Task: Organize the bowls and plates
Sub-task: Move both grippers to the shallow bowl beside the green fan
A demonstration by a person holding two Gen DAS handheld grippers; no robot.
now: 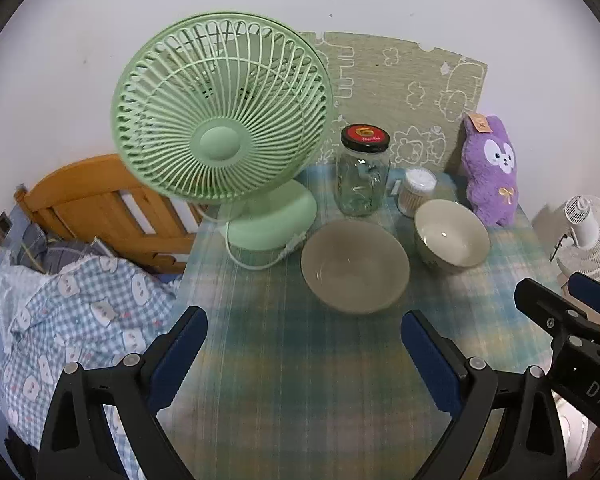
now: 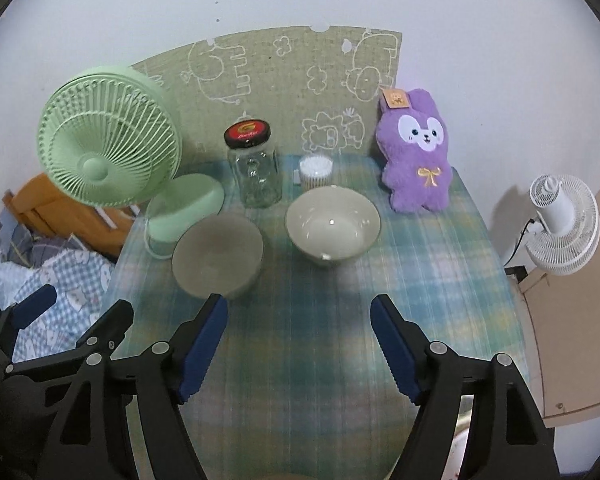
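Observation:
Two empty bowls stand apart on the checked tablecloth [image 1: 300, 380]: a grey-beige bowl [image 1: 355, 266] [image 2: 218, 256] and, to its right, a cream bowl [image 1: 452, 236] [image 2: 333, 226]. My left gripper [image 1: 304, 320] hangs open over the near part of the table, just short of the grey-beige bowl, with nothing between its blue pads. My right gripper [image 2: 299, 304] is open too, in front of the gap between the bowls and holding nothing. Each gripper shows at the edge of the other's view: the right gripper [image 1: 552, 286], the left gripper [image 2: 80, 308].
At the back of the table stand a green desk fan [image 1: 220, 128], a glass jar with a black lid [image 1: 362, 176], a tub of cotton swabs [image 1: 418, 192] and a purple plush rabbit [image 1: 490, 172]. A bed with a checked blanket [image 1: 80, 312] lies left; a white fan [image 2: 560, 224] stands right.

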